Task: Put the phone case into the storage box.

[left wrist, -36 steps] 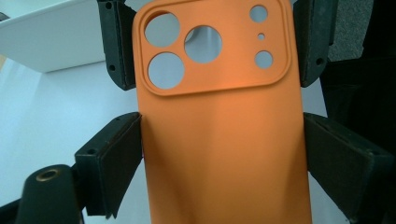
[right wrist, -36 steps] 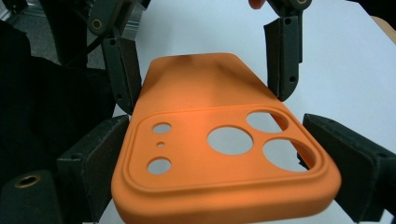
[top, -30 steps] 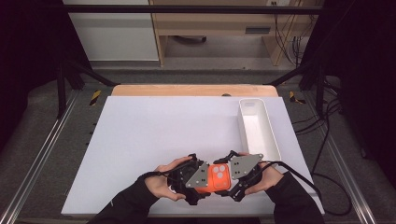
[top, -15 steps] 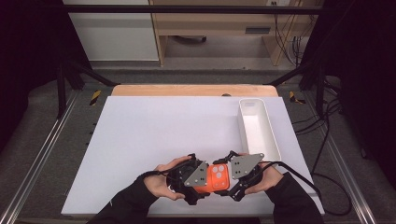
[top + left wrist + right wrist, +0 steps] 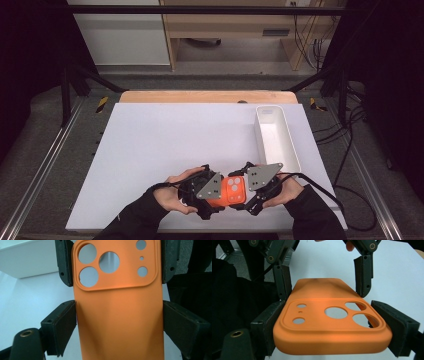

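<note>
The orange phone case [image 5: 233,189] hangs just above the near edge of the white surface [image 5: 165,140], stretched between both grippers so that each steadies one end. The left gripper [image 5: 216,196] pinches its plain end across the width; the right gripper [image 5: 246,192], whose jaws have just been closing, now clamps the end with the camera cut-outs, its pads pressed on both long edges. The case looks matte and rubbery, with rounded corners, a raised lens frame and round holes. Beyond the case, to the right, stands a long white plastic bin [image 5: 291,145], glossy, smooth-walled and apparently empty.
</note>
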Demonstrator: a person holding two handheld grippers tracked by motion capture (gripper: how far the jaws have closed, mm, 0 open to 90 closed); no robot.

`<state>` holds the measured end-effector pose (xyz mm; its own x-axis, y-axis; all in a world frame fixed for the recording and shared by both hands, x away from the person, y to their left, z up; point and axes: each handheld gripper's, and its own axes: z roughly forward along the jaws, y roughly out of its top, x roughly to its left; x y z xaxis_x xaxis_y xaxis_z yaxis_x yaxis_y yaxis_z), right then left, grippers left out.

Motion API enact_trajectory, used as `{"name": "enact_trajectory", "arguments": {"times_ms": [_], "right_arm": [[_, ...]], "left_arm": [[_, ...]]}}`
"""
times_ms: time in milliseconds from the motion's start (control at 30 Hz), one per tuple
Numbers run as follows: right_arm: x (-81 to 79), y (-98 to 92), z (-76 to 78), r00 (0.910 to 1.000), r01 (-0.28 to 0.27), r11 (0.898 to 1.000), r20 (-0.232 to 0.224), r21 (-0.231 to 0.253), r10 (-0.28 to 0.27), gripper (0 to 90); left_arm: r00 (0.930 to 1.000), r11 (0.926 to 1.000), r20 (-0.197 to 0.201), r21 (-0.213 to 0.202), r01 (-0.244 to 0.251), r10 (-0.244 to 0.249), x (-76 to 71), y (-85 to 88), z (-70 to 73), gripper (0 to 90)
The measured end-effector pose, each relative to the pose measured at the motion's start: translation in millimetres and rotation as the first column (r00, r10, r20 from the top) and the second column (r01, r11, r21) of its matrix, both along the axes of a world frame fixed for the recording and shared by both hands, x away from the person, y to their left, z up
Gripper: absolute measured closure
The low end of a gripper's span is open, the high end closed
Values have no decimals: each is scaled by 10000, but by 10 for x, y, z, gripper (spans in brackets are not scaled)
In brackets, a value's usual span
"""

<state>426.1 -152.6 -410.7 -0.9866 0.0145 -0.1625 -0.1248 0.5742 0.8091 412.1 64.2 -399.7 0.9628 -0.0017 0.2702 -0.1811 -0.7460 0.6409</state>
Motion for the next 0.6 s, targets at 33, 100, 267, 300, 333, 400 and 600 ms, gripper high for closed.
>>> {"name": "enact_trajectory", "arguments": {"times_ms": [33,100,267,300,333,400,600], "right_arm": [[-3,-1,2,10000,18,10000,4,14,-18,159],[-5,-3,5,10000,16,10000,-78,-3,-16,159],[-1,-3,9,9999,60,10000,-100,-77,-61,159],[0,-4,11,9999,104,9999,-102,-72,-105,160],[2,-5,13,9998,147,9999,-100,-77,-148,160],[5,-8,20,9996,226,9997,-137,-92,-227,160],[21,-33,51,9990,448,9989,-80,-114,-448,161]], "left_arm": [[10000,10000,-87,-4,13,-13,2,-1,1,143],[9999,10000,-144,22,2,-2,2,-7,0,143],[9998,9999,-155,54,-95,95,9,-18,-3,144],[9998,9999,-161,58,-121,122,14,-18,-2,147],[9997,9999,-178,26,-150,150,16,-16,-2,150],[9996,9998,-216,-28,-206,206,22,-6,2,152],[9983,9983,-436,-423,-410,392,45,77,62,108]]}}
